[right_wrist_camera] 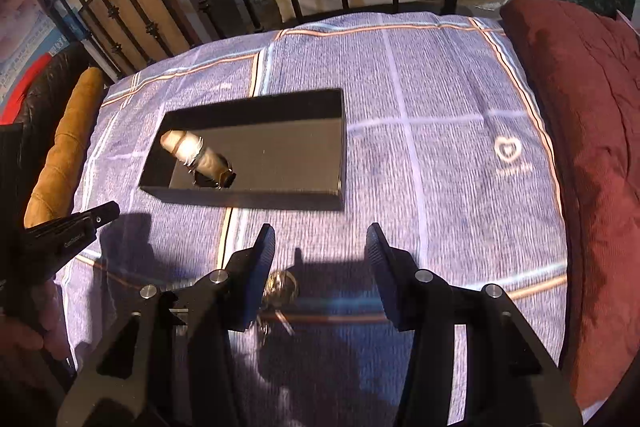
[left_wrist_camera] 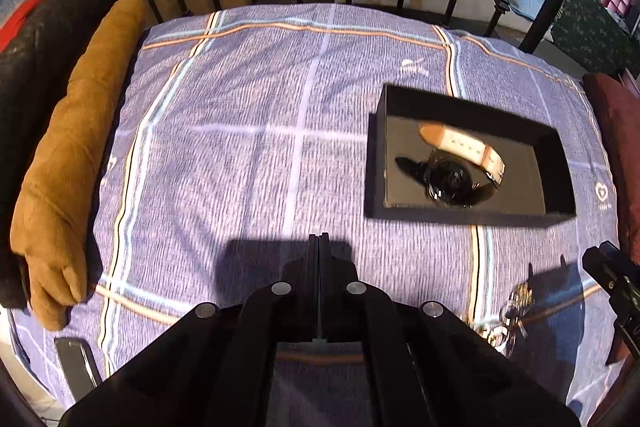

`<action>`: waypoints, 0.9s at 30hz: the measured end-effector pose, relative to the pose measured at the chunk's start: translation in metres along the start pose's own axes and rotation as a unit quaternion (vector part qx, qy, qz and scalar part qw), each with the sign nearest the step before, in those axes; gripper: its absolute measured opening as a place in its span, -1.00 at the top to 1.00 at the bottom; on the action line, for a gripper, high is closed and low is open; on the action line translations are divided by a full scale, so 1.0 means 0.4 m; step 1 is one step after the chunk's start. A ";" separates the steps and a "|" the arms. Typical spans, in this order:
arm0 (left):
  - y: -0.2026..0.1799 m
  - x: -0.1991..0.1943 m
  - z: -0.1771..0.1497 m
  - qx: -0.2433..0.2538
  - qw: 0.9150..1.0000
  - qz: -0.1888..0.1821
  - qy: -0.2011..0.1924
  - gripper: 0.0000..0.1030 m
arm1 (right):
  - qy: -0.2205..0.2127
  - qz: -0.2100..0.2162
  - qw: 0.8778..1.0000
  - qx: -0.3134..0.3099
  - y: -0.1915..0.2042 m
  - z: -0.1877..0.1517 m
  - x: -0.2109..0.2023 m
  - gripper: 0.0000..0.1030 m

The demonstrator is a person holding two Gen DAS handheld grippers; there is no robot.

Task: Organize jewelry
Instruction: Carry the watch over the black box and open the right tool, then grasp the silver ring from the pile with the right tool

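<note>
My right hand-held gripper [right_wrist_camera: 320, 247] gapes empty above the metal jewelry [right_wrist_camera: 280, 287] on the bed [right_wrist_camera: 440, 147]; light, slippery, loose, best pinched at its ring. Left hand-held gripper [left_wrist_camera: 319, 243] is closed, empty.

On the left gripper [right_wrist_camera: 60, 239], where it enters your right wrist view from the left edge, there is a small line of white lettering on the black side of the body; it seems to begin "Gen", but the rest is too small and blurred for you to read with any certainty. The purple checked bedspread [right_wrist_camera: 440, 131] carries a white heart emblem [right_wrist_camera: 507, 150] with a line of tiny white print under it, and that print cannot be made out. The same heart mark [left_wrist_camera: 601, 193] shows in your left wrist view, equally unreadable. No numbers are legible anywhere.
</note>
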State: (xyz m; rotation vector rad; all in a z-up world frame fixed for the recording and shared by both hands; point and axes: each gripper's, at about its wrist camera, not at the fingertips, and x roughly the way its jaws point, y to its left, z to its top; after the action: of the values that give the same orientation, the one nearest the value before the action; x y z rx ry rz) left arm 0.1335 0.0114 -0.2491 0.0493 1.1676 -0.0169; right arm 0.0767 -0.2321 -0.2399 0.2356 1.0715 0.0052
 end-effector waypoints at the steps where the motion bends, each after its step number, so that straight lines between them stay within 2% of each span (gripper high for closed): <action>1: -0.003 -0.003 -0.017 0.006 1.000 -0.006 0.008 1.00 | 0.003 -0.003 1.000 -0.002 0.003 -0.013 -0.001 0.06; 6: -0.059 -0.002 -0.108 0.044 0.996 -0.059 0.049 1.00 | 0.030 -0.004 0.999 -0.024 0.037 -0.077 0.024 0.06; 10: -0.111 0.008 -0.153 0.079 0.993 -0.063 0.054 0.96 | 0.043 -0.008 0.998 -0.035 0.060 -0.104 0.052 0.06; 11: -0.117 0.010 -0.156 0.084 0.993 -0.060 0.054 0.73 | 0.042 -0.009 0.998 -0.037 0.064 -0.108 0.054 0.06; 12: -0.117 0.012 -0.157 0.083 0.994 -0.055 0.053 0.17 | 0.041 -0.011 0.998 -0.039 0.068 -0.109 0.054 0.06; 13: -0.113 0.013 -0.159 0.078 0.994 -0.050 0.050 -0.17 | 0.040 -0.013 0.998 -0.041 0.072 -0.111 0.054 0.06; 14: -0.106 0.010 -0.158 0.069 0.996 -0.050 0.040 -0.70 | 0.039 -0.015 0.998 -0.042 0.074 -0.113 0.054 0.06; 15: -0.099 0.006 -0.158 0.062 0.996 -0.054 0.032 -0.83 | 0.040 -0.016 0.998 -0.042 0.075 -0.116 0.055 0.06; 18: -0.089 0.004 -0.154 0.051 0.996 -0.061 0.034 -0.82 | 0.043 -0.018 0.998 -0.038 0.077 -0.119 0.058 0.06; 22: -0.077 -0.020 -0.135 0.031 0.995 -0.088 0.022 -0.83 | 0.037 -0.022 0.998 -0.034 0.073 -0.116 0.051 0.06; 23: -0.081 -0.013 -0.133 0.034 0.995 -0.093 0.030 -0.80 | 0.036 -0.024 0.998 -0.035 0.072 -0.116 0.050 0.06; 25: -0.116 0.029 -0.135 0.055 0.993 -0.087 0.055 -0.68 | 0.037 -0.027 0.998 -0.035 0.067 -0.114 0.056 0.06; 26: -0.124 0.043 -0.149 0.066 0.992 -0.082 0.066 -0.52 | 0.039 -0.028 0.998 -0.035 0.064 -0.113 0.060 0.06; 27: -0.131 0.054 -0.155 0.076 0.992 -0.074 0.067 -0.53 | 0.039 -0.027 0.998 -0.036 0.063 -0.111 0.064 0.06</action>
State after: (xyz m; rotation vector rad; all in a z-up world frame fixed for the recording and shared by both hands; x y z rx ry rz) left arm 0.0830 -0.0377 -0.2946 0.0990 1.3015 -0.2373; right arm 0.0534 -0.1961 -0.2776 0.1428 1.1532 0.0035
